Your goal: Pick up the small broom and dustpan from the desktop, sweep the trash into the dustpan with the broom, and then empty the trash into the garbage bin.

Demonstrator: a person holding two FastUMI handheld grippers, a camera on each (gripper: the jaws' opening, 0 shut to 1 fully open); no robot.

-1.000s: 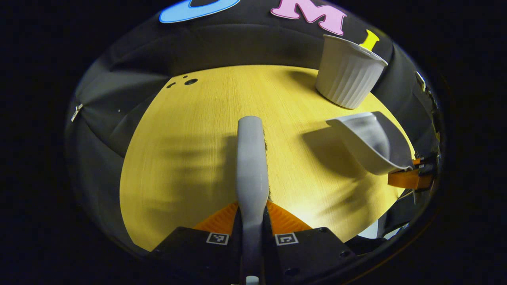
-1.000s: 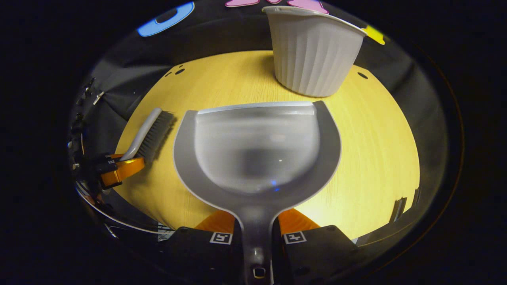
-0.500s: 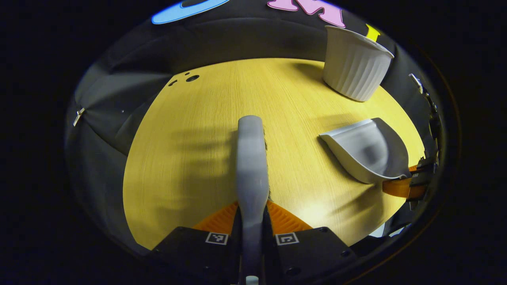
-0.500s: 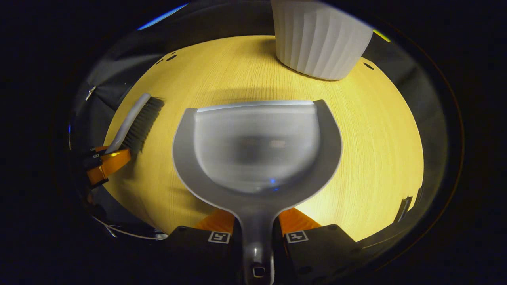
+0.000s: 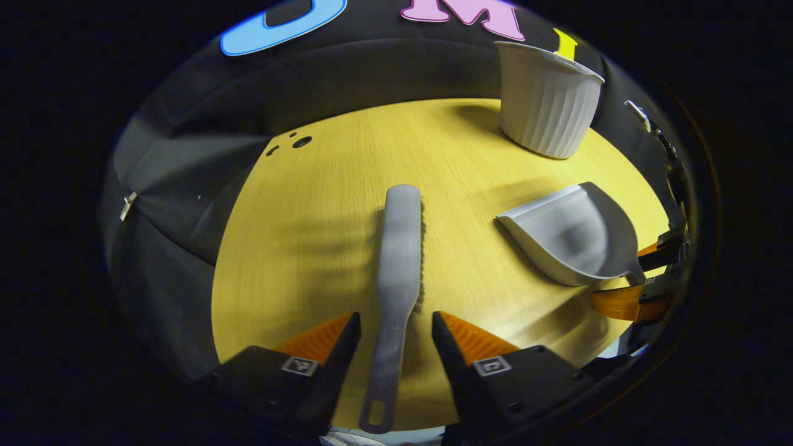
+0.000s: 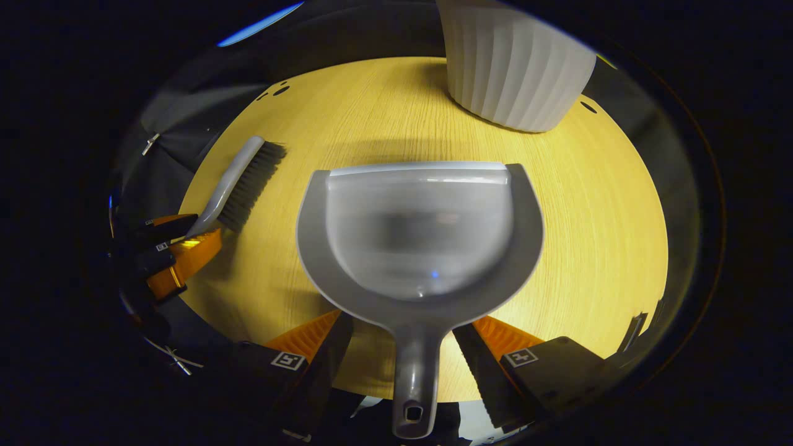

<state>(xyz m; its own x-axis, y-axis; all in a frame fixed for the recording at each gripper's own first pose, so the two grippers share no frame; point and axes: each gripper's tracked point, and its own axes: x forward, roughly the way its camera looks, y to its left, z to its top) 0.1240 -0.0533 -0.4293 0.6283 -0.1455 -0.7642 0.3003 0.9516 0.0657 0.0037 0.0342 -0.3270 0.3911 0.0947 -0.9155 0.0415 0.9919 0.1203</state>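
Grey broom (image 5: 399,248) flat, handle toward left gripper (image 5: 391,337)

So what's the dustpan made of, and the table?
The dustpan looks like plastic: a smooth grey rim around a frosted, see-through scoop with a soft sheen. The table looks like pale wood or a wood-look laminate, going by its fine straight grain lines; the pictures can't settle which.
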